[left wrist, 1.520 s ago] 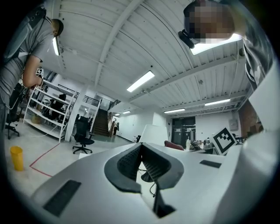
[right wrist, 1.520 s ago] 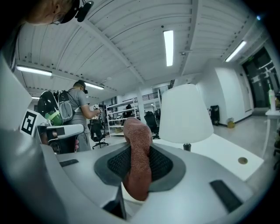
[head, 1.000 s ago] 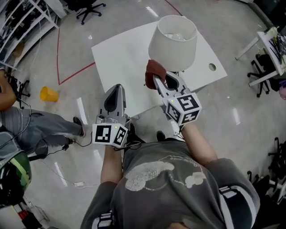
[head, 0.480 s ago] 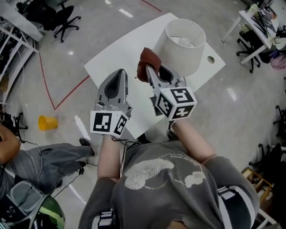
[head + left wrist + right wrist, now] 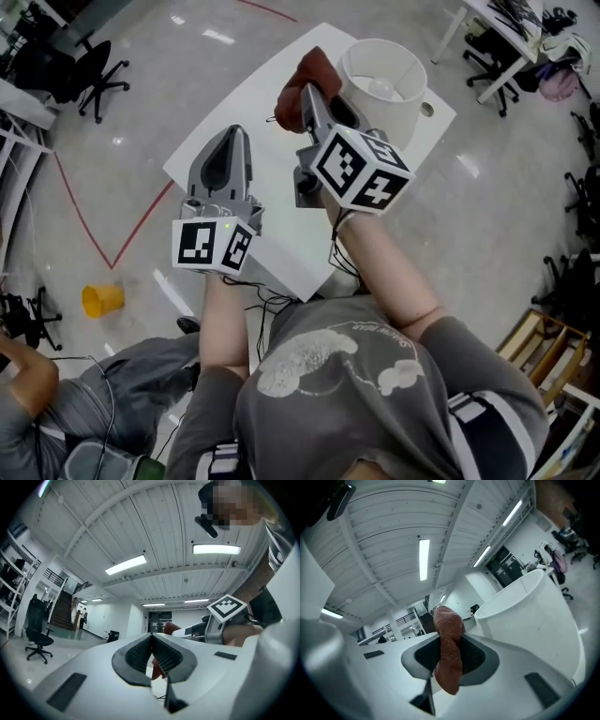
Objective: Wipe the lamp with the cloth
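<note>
1. White tabletop point(image 5: 239, 103), seen corner-on.
2. On it: white-shaded lamp point(image 5: 405, 105) toward the far right corner; its base is hidden by the shade.
3. Round cable hole point(image 5: 427, 110) in the tabletop, just beside the lamp.
4. Glossy grey floor point(image 5: 112, 216) below; yellow cup point(image 5: 101, 300) lies on it, well apart from the tabletop.

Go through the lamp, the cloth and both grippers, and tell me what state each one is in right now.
lamp: upright on the table.
cloth: bunched up, clamped between the right gripper's jaws, beside the lamp.
right gripper: shut on the cloth.
left gripper: shut, nothing between its jaws, apart from the lamp.
</note>
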`<state>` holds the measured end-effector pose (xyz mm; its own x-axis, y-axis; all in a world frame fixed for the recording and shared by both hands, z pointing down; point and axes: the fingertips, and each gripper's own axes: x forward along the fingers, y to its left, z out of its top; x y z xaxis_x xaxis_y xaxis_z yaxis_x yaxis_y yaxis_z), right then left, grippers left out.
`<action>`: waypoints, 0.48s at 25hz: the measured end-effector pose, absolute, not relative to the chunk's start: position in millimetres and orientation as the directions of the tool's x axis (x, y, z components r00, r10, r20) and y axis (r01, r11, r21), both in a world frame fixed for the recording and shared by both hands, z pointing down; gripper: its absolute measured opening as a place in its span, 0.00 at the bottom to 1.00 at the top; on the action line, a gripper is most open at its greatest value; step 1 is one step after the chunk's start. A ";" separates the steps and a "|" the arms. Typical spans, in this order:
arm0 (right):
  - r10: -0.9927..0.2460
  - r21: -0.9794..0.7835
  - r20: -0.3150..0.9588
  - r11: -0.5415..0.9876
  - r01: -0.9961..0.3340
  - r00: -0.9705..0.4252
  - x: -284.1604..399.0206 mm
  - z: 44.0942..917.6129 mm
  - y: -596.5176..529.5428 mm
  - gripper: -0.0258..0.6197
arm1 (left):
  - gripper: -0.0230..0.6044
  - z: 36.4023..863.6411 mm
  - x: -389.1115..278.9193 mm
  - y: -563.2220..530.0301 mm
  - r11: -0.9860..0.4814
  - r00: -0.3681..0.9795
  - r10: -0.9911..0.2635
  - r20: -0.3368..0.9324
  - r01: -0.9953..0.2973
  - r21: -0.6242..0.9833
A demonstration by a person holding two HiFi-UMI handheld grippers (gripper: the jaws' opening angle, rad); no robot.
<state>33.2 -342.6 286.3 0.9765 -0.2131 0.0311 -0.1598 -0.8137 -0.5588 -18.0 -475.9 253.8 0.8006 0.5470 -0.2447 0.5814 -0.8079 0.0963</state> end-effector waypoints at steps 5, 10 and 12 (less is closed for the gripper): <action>-0.121 -0.659 0.056 -0.750 -0.054 0.991 45.9 285.9 -330.1 0.18 | 0.05 256.7 -3.2 -473.3 -0.781 0.779 0.579 -0.241 0.615 0.110; -0.061 -0.709 0.064 -0.705 0.003 0.996 50.9 298.5 -322.8 0.18 | 0.05 265.3 7.8 -469.3 -0.759 0.763 0.607 -0.224 0.640 0.122; -0.053 -0.719 0.081 -0.695 0.021 0.995 52.4 307.6 -323.8 0.18 | 0.05 271.3 11.1 -470.8 -0.755 0.761 0.612 -0.213 0.643 0.127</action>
<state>52.4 -323.8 307.6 0.9953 -0.0531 0.0806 0.0212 -0.6946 -0.7191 11.1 -470.8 271.3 0.7611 0.6125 -0.2134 0.6432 -0.7551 0.1267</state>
